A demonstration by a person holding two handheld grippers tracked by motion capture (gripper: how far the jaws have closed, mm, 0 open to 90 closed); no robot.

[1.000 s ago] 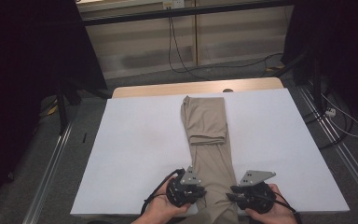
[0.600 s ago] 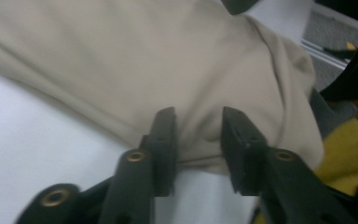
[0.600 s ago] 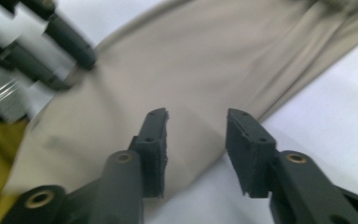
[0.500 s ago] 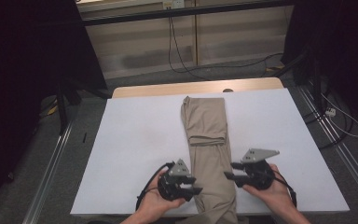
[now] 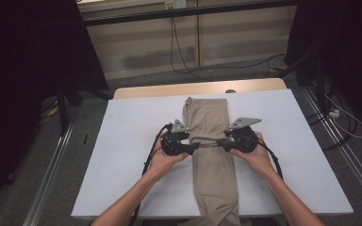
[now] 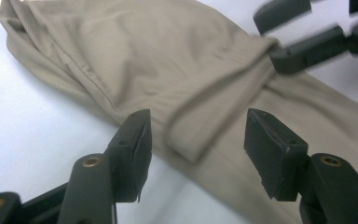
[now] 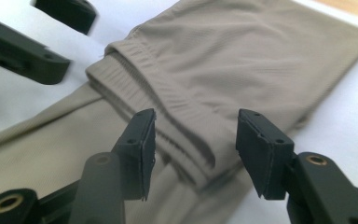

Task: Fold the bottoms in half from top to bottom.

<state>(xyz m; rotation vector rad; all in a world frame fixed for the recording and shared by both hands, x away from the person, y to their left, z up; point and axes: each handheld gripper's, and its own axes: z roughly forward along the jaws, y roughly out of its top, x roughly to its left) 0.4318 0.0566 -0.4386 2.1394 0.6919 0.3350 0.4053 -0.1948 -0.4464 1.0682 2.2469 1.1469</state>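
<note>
Tan trousers (image 5: pixel 211 117) lie lengthwise on the white table (image 5: pixel 132 127), folded so the ribbed waistband edge (image 5: pixel 208 142) crosses their middle. My left gripper (image 5: pixel 196 147) points in at that edge from the left and my right gripper (image 5: pixel 220 142) from the right. In the left gripper view its jaws (image 6: pixel 196 126) stand open astride the folded corner (image 6: pixel 191 140), with the pads off the cloth. The right gripper (image 7: pixel 196 126) is also open, straddling the waistband (image 7: pixel 182 116) without pressing it. Both pairs of jaws have just been opening.
The trouser legs (image 5: pixel 217 212) run over the table's near edge. A wooden strip (image 5: pixel 169 90) borders the far edge. Cables (image 5: pixel 184 61) lie on the floor behind, and metal rails (image 5: pixel 52 179) flank the table. White surface lies free on both sides of the trousers.
Both hands moved from the near end of the trousers forward to the folded waistband edge at the middle. Both pairs of jaws opened. The trousers lie as before.
</note>
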